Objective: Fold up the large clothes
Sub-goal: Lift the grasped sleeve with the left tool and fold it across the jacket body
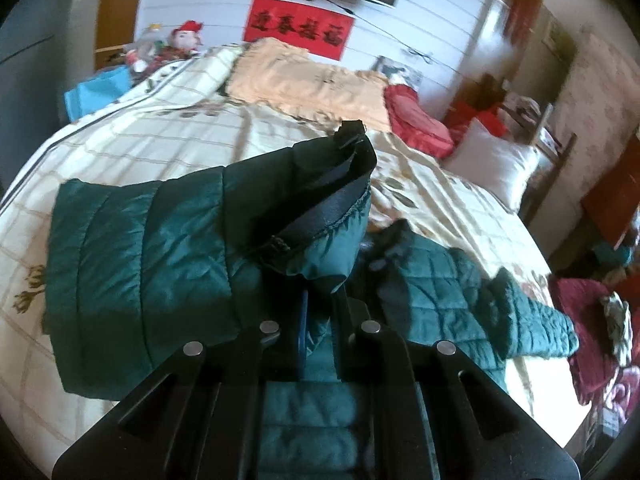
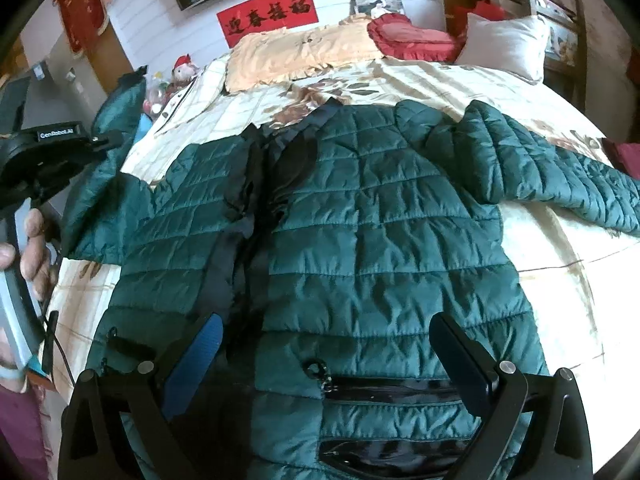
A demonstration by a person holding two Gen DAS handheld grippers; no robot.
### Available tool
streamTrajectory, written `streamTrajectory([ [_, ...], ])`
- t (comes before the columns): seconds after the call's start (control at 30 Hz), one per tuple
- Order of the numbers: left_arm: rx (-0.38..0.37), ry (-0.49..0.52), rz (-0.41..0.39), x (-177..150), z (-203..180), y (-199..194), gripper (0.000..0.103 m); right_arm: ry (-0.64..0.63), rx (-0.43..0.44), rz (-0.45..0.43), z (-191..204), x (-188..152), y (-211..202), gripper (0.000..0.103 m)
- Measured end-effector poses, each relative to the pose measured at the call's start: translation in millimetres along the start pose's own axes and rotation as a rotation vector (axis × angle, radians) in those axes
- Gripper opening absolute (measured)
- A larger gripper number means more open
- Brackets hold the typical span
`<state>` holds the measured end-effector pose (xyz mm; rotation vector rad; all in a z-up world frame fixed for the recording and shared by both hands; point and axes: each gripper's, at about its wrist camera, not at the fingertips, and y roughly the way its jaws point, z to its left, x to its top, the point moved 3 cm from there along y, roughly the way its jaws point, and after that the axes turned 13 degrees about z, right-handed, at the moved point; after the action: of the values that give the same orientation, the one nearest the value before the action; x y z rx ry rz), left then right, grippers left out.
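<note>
The dark green quilted puffer jacket point(image 2: 360, 216) lies flat on the cream checked bed point(image 2: 552, 272). Only the right view shows its whole front, below the wide-open, empty right tool point(image 2: 328, 344). The left tool point(image 1: 320, 304) pinches the jacket's sleeve point(image 1: 160, 248), lifted up.

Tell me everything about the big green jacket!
The green jacket is puffy and quilted, shiny like nylon, with a dark open front and black zip pockets near the hem. It lies spread front-up on the cream bedspread, one sleeve stretched out sideways. The left tongs pinch the other sleeve and lift it; the right tongs hover open above the hem.
</note>
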<state>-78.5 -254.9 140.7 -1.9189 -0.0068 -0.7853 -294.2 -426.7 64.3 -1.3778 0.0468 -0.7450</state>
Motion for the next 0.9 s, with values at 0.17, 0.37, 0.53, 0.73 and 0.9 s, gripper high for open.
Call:
streamTrajectory([
  [0.17, -0.036, 0.042, 0.021, -1.1, -33.4, 12.1, 0.008, 0.023, -0.005, -0.008, -12.6, 2.1, -1.4, 0.102],
  [0.37, -0.061, 0.078, 0.061, -5.6, -59.9, 29.8, 0.008, 0.048, -0.001, 0.000, -25.0, 0.8, 0.5, 0.102],
  [0.53, -0.068, 0.081, 0.096, -10.7, -68.2, 44.5, 0.008, 0.056, -0.005, 0.000, -29.4, 1.2, 0.0, 0.102],
  [0.73, -0.083, 0.091, 0.137, -19.6, -75.1, 57.6, 0.008, 0.057, -0.010, 0.000, -32.6, 1.8, -0.1, 0.102],
  [0.9, -0.077, 0.098, 0.166, -25.0, -79.2, 72.4, 0.008, 0.028, -0.034, -0.002, -31.7, 11.9, 1.8, 0.102],
])
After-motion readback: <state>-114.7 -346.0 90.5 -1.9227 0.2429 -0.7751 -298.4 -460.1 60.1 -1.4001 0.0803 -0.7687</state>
